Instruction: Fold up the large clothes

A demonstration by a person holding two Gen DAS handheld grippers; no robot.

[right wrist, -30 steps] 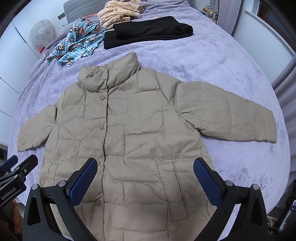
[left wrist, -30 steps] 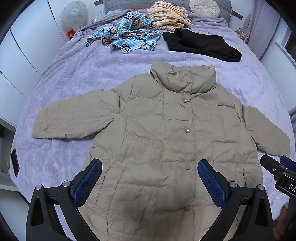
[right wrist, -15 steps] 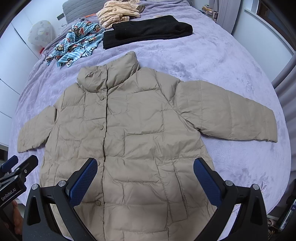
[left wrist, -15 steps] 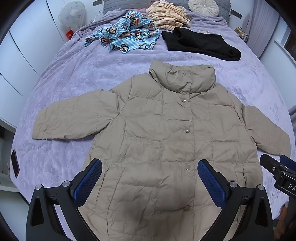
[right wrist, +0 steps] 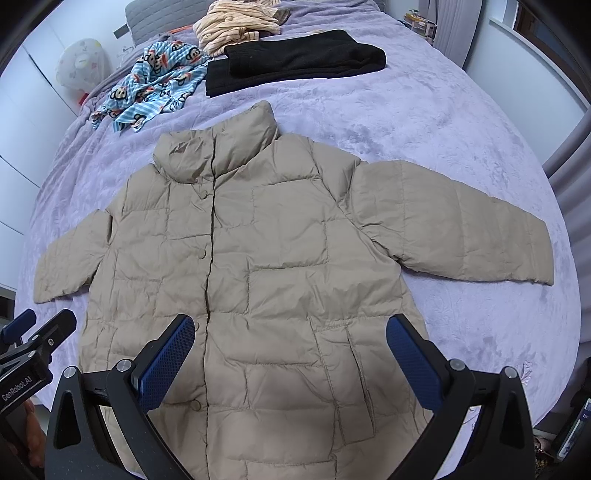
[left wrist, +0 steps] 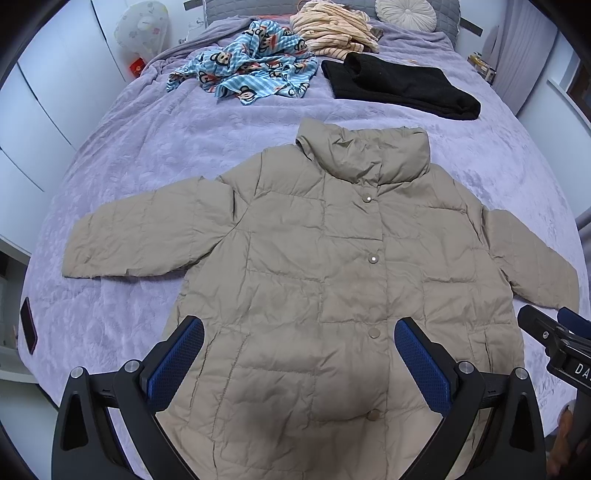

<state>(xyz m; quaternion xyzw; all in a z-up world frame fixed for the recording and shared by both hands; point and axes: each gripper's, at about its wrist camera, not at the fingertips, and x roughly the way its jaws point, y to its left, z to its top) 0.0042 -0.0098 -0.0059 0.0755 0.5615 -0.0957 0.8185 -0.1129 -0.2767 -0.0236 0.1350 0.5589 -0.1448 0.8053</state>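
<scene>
A beige quilted puffer jacket (left wrist: 317,266) lies flat, front up and snapped shut, on the purple bedspread (left wrist: 155,155), sleeves spread to both sides, collar away from me. It also shows in the right wrist view (right wrist: 280,258). My left gripper (left wrist: 299,354) hovers open and empty above the jacket's lower front. My right gripper (right wrist: 290,350) hovers open and empty above the lower right panel near the pocket. Each gripper shows at the edge of the other's view.
At the far end of the bed lie a blue monkey-print garment (left wrist: 251,70), a folded black garment (left wrist: 399,88), a striped cream pile (left wrist: 336,26) and a round cushion (left wrist: 406,13). A dark phone (left wrist: 28,325) lies at the left bed edge. White cupboards stand left.
Both grippers have shifted only slightly; the jacket sits marginally higher in the left view. The jacket has not moved and both grippers stay open.
</scene>
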